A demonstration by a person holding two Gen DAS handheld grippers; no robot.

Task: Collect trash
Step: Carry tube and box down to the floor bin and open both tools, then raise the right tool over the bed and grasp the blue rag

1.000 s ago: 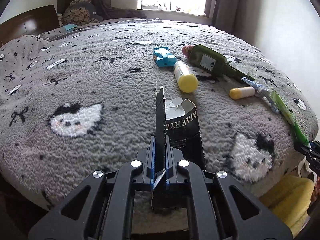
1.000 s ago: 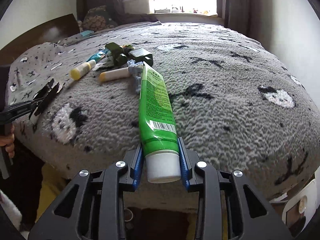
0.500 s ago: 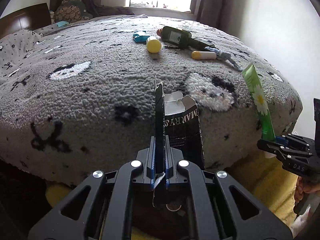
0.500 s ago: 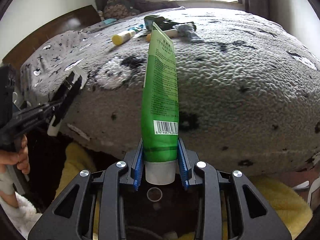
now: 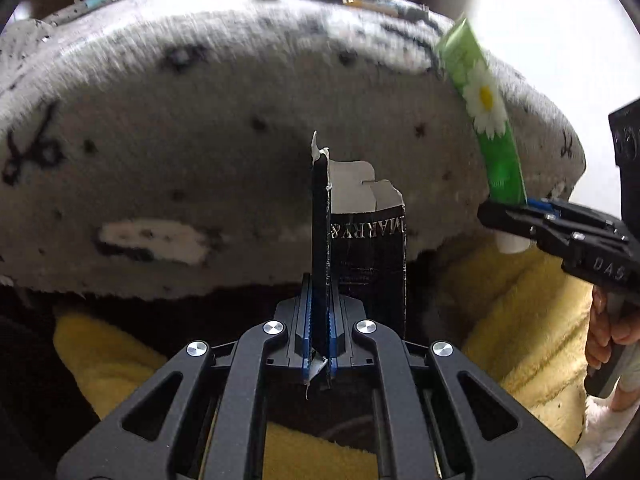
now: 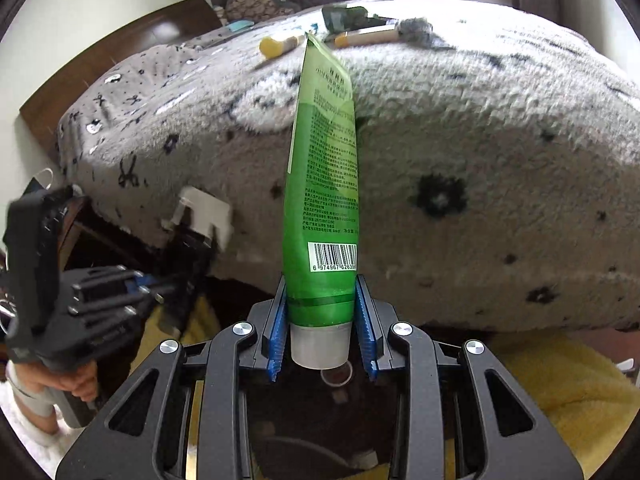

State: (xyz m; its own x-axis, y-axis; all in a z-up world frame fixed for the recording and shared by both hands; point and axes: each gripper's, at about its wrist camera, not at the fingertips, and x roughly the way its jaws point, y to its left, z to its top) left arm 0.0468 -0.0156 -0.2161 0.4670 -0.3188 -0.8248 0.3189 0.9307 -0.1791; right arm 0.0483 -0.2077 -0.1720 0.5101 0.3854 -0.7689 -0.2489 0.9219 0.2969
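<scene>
1. Left wrist view: The left gripper (image 5: 318, 332) is closed on a torn black carton (image 5: 360, 248), clamped by its thin edge between the blue pads. The carton is held upright in front of the near edge of the grey blanket (image 5: 200, 120), above a yellow cloth (image 5: 532, 300). The right gripper (image 5: 510, 216) is seen at the right, holding a green tube (image 5: 486, 120).
2. Right wrist view: The right gripper (image 6: 322, 328) is closed on the green tube (image 6: 324, 184) just above its grey cap, tip pointing away. More trash, including a yellow-capped bottle (image 6: 278, 45), lies at the far side of the blanket (image 6: 500, 160).
3. Judgement: both items are in carriage toward a dark opening below, which cannot be identified.
4. Each item should be centred over the opening before the fingers are opened.
5. The carton should be lowered first, since its thin edge may slip.
</scene>
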